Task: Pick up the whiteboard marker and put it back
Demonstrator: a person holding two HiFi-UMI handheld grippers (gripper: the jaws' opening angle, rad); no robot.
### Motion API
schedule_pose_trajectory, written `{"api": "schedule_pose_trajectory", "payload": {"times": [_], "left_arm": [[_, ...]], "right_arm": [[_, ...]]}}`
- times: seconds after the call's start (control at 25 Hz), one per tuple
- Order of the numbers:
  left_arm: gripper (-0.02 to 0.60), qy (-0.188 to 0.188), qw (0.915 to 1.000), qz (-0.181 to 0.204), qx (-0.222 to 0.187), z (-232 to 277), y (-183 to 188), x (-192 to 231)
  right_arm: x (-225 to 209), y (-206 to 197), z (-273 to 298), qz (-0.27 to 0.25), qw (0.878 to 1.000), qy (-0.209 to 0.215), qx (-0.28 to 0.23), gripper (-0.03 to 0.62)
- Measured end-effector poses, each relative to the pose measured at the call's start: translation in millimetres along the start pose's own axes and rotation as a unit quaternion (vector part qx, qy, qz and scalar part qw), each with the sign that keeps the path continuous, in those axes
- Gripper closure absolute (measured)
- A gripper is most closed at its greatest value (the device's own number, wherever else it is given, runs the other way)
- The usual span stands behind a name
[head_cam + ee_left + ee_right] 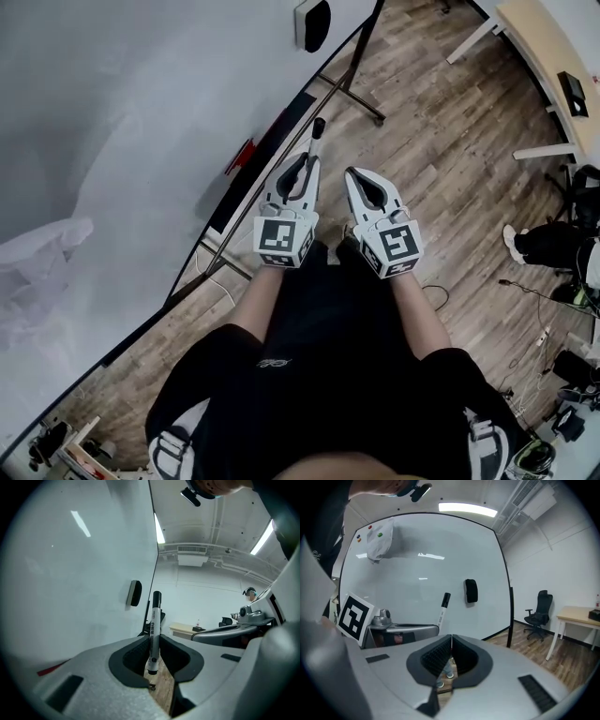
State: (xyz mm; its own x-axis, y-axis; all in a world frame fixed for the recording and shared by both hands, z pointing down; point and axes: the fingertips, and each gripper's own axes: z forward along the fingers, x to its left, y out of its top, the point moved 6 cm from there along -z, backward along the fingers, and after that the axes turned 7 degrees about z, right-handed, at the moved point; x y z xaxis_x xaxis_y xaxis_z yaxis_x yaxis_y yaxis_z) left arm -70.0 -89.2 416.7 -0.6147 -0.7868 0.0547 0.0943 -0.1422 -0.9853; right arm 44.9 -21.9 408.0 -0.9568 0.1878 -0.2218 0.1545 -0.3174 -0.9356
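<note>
At a whiteboard (112, 141), a person holds the left gripper (309, 161) clamped on the whiteboard marker (317, 133). The marker's long axis runs straight on from the jaws, with the black cap leading past the tips. The board's ledge (274, 141) lies just to that gripper's left (the nearer hand by a clear margin) and slants a little off the marker's line, so the return probably calls for a short sideways shift. The right gripper (356, 176), jaws together and empty, hangs alongside.

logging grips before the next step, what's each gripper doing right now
Left gripper: closed on the whiteboard marker.
Right gripper: closed, holding nothing.
</note>
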Motion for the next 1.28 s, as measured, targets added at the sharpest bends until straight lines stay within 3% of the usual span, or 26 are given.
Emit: {"api": "schedule_pose_trajectory", "payload": {"times": [0.32,0.6,0.88,1.08,1.28], "left_arm": [[0.512,0.021,0.9996,0.013,0.014,37,1,-3],[0.512,0.102,0.9931,0.034,0.046,80,11,-24],[0.512,0.202,0.9758,0.034,0.076,109,10,-51],[0.512,0.232,0.9648,0.051,0.113,102,13,-42],[0.512,0.268,0.9440,0.057,0.184,84,4,-21]], "right_arm": [[-41,8,18,0.005,1.000,0.023,-0.001,0.591],[-102,28,44,-0.015,0.993,0.115,0.005,0.590],[-163,40,62,-0.029,0.979,0.202,0.010,0.590],[-167,43,82,-0.037,0.966,0.253,0.023,0.591],[-152,36,110,-0.017,0.957,0.287,0.042,0.590]]}}
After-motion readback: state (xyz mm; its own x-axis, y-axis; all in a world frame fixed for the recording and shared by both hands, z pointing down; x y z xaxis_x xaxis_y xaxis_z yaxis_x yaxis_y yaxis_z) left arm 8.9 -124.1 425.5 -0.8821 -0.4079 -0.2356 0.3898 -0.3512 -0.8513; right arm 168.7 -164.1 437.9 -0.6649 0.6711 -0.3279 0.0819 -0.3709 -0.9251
